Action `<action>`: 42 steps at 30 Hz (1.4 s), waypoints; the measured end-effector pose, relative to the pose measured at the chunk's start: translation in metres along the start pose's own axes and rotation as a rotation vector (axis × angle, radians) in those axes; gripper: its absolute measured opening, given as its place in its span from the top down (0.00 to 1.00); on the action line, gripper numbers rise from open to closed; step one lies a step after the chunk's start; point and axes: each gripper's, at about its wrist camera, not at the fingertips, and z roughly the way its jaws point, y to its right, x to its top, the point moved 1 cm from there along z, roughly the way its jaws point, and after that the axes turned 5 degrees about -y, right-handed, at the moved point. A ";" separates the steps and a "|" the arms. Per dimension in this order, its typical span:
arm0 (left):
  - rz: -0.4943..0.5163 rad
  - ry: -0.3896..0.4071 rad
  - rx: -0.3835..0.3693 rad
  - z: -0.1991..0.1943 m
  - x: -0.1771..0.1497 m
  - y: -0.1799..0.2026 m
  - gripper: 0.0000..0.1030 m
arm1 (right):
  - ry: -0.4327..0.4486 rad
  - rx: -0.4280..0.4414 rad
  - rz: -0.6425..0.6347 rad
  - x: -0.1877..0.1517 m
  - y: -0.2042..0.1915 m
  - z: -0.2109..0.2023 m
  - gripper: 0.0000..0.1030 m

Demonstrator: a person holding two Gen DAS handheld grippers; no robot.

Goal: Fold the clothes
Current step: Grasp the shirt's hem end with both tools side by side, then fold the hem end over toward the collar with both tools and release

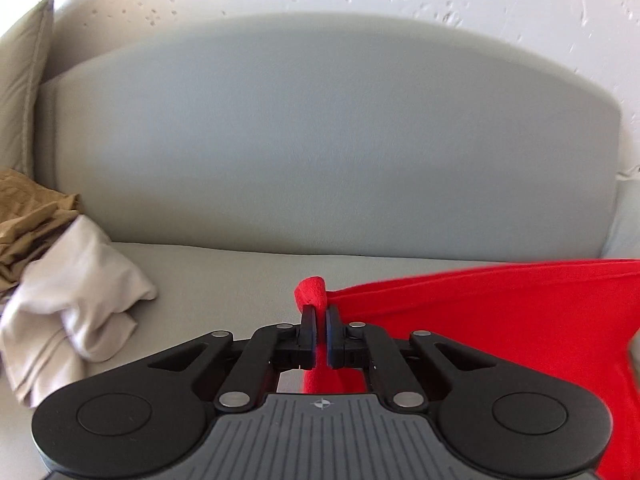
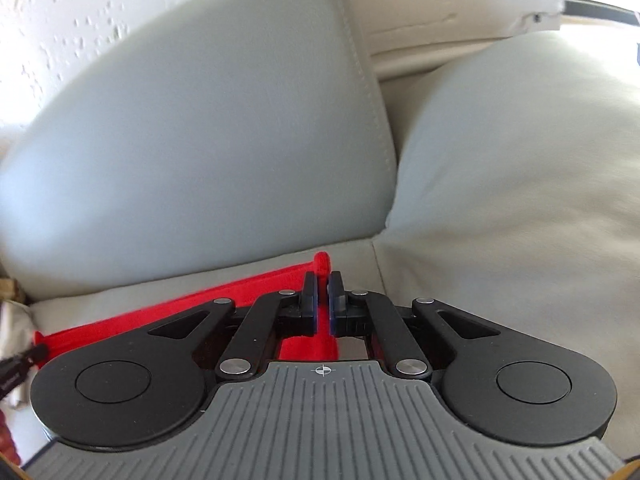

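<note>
A red garment is stretched between my two grippers above a grey sofa seat. My left gripper is shut on one corner of it; a red nub sticks out past the fingertips and the cloth runs off to the right. My right gripper is shut on another corner of the red garment, whose taut edge runs left to the tip of the left gripper at the frame's left edge. The hanging part of the garment is hidden below both grippers.
A crumpled pale beige garment and a tan one lie on the seat at the left. The grey back cushion stands behind. A second cushion sits at the right in the right wrist view.
</note>
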 end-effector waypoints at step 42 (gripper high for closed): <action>-0.146 -0.191 0.079 -0.223 -0.270 -0.003 0.73 | -0.168 -0.086 -0.018 -0.281 0.094 -0.226 0.85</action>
